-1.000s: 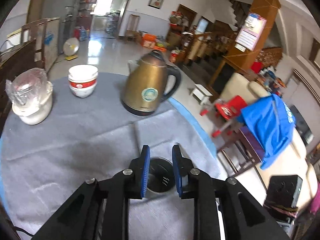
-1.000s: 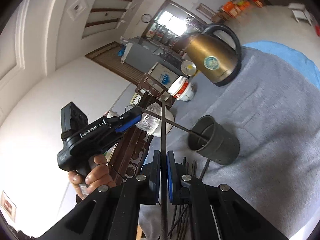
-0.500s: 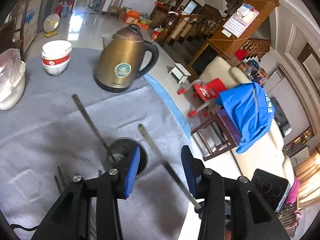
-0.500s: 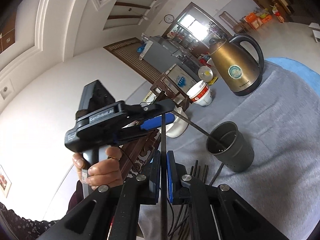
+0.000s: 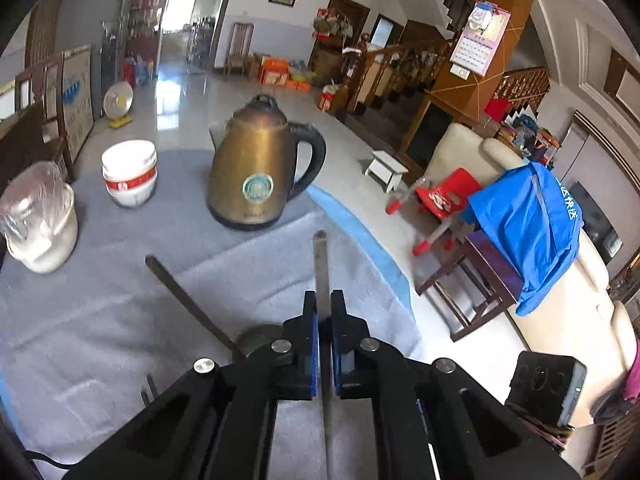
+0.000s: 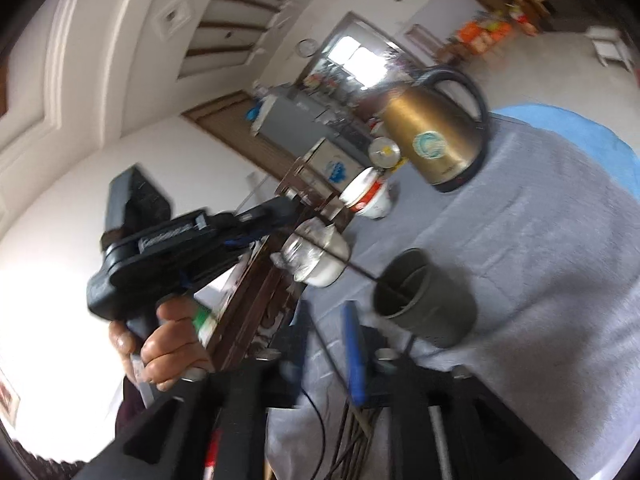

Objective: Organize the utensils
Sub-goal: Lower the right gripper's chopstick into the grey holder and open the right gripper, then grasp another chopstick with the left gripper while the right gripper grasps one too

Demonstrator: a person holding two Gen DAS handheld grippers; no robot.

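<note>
My left gripper (image 5: 324, 304) is shut on a flat metal chopstick (image 5: 321, 264) that sticks up and forward between its blue pads. Just below it stands the dark metal utensil cup (image 5: 256, 338), mostly hidden, with another chopstick (image 5: 184, 296) leaning out of it to the left. In the blurred right wrist view the cup (image 6: 424, 296) stands on the grey cloth with a thin chopstick (image 6: 352, 266) leaning out. My right gripper (image 6: 332, 340) is open and empty. Several loose chopsticks (image 6: 356, 432) lie on the cloth below it. The left gripper (image 6: 280, 208) shows there, hand-held.
A brass kettle (image 5: 260, 172), stacked white bowls (image 5: 130, 178) and a wrapped white pot (image 5: 38, 216) stand at the back of the round table with a grey cloth (image 5: 100, 320). The table edge (image 5: 376, 248) runs on the right, with chairs and a sofa beyond.
The chopstick passed from my right gripper to my left: the left closed on it, the right opened and swung away. One second ago the left was open above the cup.
</note>
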